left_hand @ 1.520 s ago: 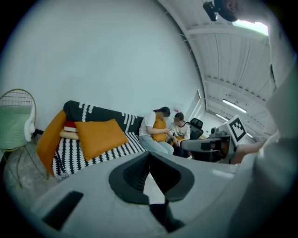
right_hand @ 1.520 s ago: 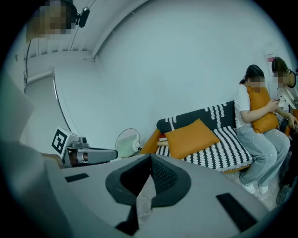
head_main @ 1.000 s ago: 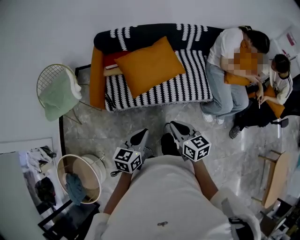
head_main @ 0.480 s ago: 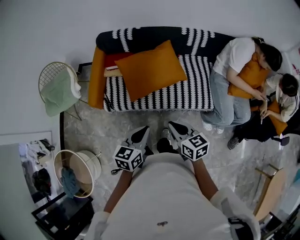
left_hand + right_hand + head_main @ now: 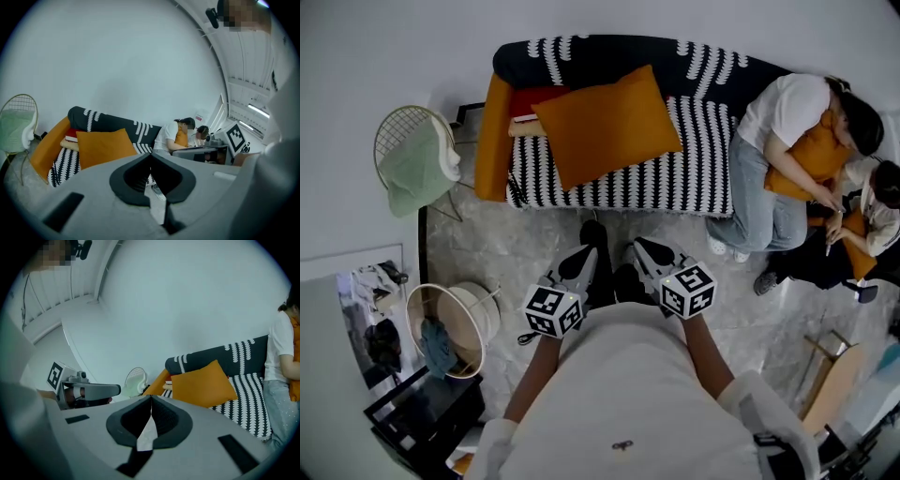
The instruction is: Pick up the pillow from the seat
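An orange pillow (image 5: 607, 124) lies tilted on the black-and-white patterned sofa seat (image 5: 694, 178); it also shows in the left gripper view as the orange pillow (image 5: 104, 146) and in the right gripper view as the orange pillow (image 5: 204, 384). My left gripper (image 5: 581, 266) and right gripper (image 5: 649, 255) are held side by side over the marble floor, a good way short of the sofa's front edge. Both are shut with nothing between the jaws: left gripper (image 5: 150, 159), right gripper (image 5: 151, 400).
A person in a white shirt (image 5: 783, 122) sits at the sofa's right end hugging an orange cushion, with a second person (image 5: 874, 211) beside. A wire chair with green cloth (image 5: 414, 171) stands left. A round basket (image 5: 450, 328) and black shelf (image 5: 422, 417) sit lower left.
The sofa and pillow have come closer and higher in the head view as I stepped toward them. Both grippers stay shut and level in front of me.
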